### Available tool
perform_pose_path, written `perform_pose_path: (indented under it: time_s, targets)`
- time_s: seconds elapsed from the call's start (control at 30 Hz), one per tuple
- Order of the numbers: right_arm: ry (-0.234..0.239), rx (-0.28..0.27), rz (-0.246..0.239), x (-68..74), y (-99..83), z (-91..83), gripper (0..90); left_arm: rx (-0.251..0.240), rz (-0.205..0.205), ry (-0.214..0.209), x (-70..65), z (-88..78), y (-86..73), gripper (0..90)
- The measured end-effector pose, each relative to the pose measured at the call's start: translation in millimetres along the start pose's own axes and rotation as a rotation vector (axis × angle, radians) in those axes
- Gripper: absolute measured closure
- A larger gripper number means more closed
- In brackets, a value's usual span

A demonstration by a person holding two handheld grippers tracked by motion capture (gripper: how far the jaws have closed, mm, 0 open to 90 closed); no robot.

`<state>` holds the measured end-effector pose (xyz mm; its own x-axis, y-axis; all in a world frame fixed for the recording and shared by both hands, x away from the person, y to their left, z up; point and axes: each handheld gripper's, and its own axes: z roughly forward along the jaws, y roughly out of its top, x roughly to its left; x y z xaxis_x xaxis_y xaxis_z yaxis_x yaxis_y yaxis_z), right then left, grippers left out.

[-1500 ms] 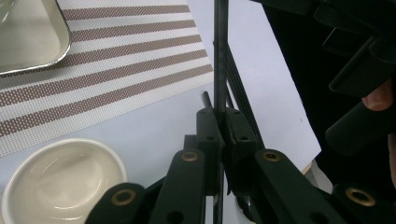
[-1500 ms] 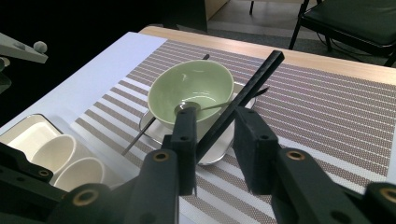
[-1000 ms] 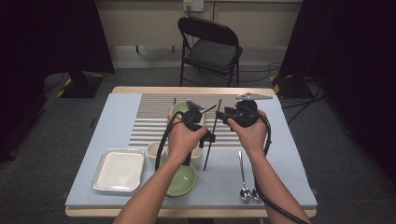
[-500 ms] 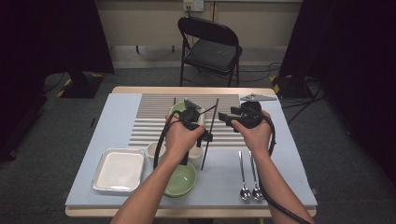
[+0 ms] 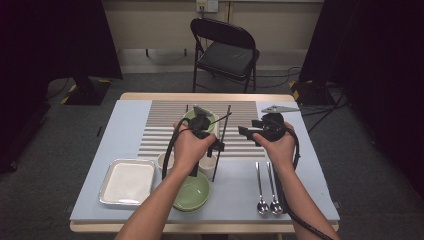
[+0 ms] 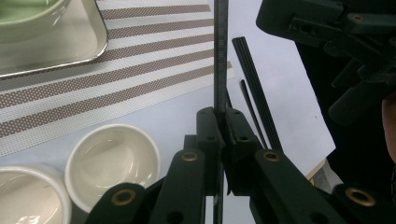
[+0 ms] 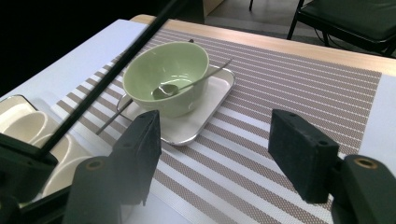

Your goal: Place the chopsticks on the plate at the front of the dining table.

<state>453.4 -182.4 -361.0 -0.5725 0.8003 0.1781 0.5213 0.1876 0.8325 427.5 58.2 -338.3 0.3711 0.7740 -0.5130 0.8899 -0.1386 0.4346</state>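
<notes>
Item: black chopstick (image 6: 220, 56), long, thin, square-sided, matte. Clamped between the jaws of the left gripper (image 5: 216, 145), which are closed tight on it near its lower part; the stick rises past the jaws and runs far-right over the striped placemat (image 5: 165, 132), its far tip near the green bowl on the tray (image 7: 166, 77). In the left gripper view a second pair of black chopsticks (image 6: 257, 88) lies flat on the desk (image 5: 125, 120) just right of the held one, near the desk's edge.

Right gripper (image 5: 247, 132): held level to the right of the left one, apart from it. Jaws wide apart, nothing between them; they have just been opening.

Far centre: green bowl with a metal spoon (image 7: 187, 84) leaning inside, on a small metal tray (image 7: 205, 116) resting on the placemat.

Near left: an empty metal tray (image 5: 127, 181); two white cups (image 6: 112, 161) beside the left hand; a second green bowl (image 5: 192, 195) at the near edge, under the left forearm.

Near right: two metal spoons (image 5: 267, 187) side by side, bowls toward the near edge.

Open room: right part of the placemat and the blue desk surface at far right are bare; likewise the far-left corner. A folding chair (image 5: 225, 52) stands beyond the far edge.
</notes>
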Motion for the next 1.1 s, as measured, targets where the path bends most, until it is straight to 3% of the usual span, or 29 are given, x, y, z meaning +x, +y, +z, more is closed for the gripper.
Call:
perform_pose_path:
  time_s: [0.53, 1.1]
  targets:
    - [-0.021, 0.015, -0.026, -10.7, -12.5, -1.5, 32.8, -0.005, -0.008, -0.003, 4.6, -6.8, 0.0, 86.3]
    - [-0.025, 0.026, -0.018, -19.8, -24.3, -0.5, 31.7, -0.009, -0.015, 0.019, 12.9, -18.9, 0.0, 86.3]
